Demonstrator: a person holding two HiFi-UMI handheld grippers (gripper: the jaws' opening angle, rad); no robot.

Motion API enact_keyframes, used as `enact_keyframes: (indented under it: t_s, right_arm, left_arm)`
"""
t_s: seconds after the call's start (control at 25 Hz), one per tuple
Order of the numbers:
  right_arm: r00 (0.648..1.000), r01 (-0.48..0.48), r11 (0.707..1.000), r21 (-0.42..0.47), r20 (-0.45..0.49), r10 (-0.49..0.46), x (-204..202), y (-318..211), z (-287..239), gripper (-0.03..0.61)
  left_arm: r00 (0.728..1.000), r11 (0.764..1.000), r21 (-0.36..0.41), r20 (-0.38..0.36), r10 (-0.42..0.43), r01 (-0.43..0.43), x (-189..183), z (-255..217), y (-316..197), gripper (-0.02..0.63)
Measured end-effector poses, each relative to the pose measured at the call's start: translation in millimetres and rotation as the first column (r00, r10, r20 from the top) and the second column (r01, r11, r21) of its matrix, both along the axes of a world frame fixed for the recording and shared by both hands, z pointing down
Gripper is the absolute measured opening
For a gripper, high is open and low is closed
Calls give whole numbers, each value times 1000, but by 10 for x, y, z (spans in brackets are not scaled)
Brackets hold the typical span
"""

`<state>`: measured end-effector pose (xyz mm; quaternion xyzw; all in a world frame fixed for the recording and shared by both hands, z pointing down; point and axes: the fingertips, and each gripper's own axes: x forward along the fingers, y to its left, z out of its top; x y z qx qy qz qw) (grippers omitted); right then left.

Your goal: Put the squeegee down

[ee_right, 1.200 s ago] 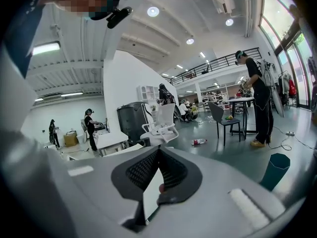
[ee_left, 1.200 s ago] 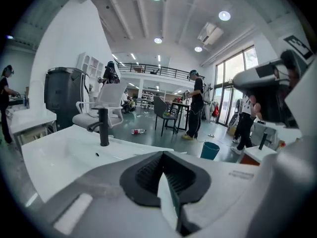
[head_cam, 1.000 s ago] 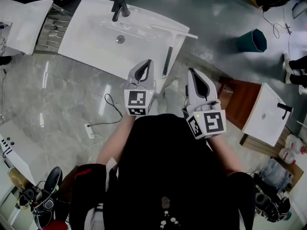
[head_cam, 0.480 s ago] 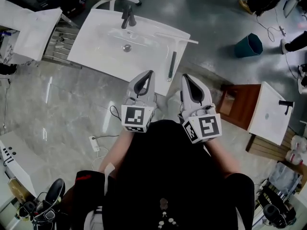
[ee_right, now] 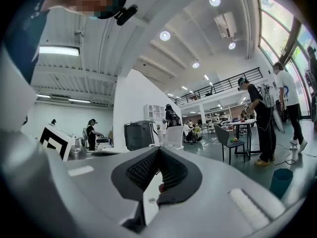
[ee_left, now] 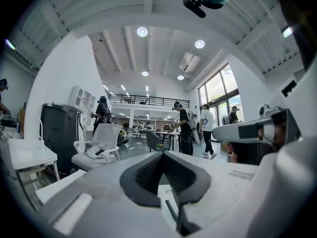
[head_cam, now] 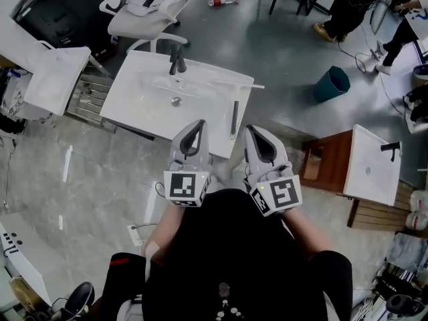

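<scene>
The squeegee (head_cam: 234, 118) lies on the right part of the white washbasin (head_cam: 144, 102), dark handle toward me, its pale blade bar across the far end. No gripper touches it. My left gripper (head_cam: 199, 124) and right gripper (head_cam: 249, 131) are held side by side close to my body, just short of the basin's near edge, both pointing level toward the room. In the left gripper view the left gripper's (ee_left: 161, 155) jaws meet with nothing between them. The right gripper (ee_right: 158, 150) is likewise shut and empty in its own view.
A black faucet (head_cam: 177, 62) stands at the basin's far side. A white office chair (head_cam: 144, 9) is behind it, a white table (head_cam: 57, 72) to the left, a teal bin (head_cam: 332, 83) and a second basin on a wooden cabinet (head_cam: 374, 162) to the right. People stand at the upper right.
Both grippers have risen and drawn back from the basin toward my body. The head view has lifted and shows more floor beyond. The squeegee has stayed in place on the basin.
</scene>
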<state>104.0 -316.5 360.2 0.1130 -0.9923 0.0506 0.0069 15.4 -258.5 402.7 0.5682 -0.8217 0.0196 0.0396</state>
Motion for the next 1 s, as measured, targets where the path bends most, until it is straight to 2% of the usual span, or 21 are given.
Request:
enact_keyframes:
  t_s: [0.44,1.0]
  right_arm:
    - [998,-11,1000,28,57,10,-17,30,-325,2]
    - [999,3,1000,8,48,-4,-115,100,-306,2]
  left_arm:
    - [999,996,78,36,34,-36,16,-398,43,2]
    - [998,996,65,30,53,-54,13,-366,39,2]
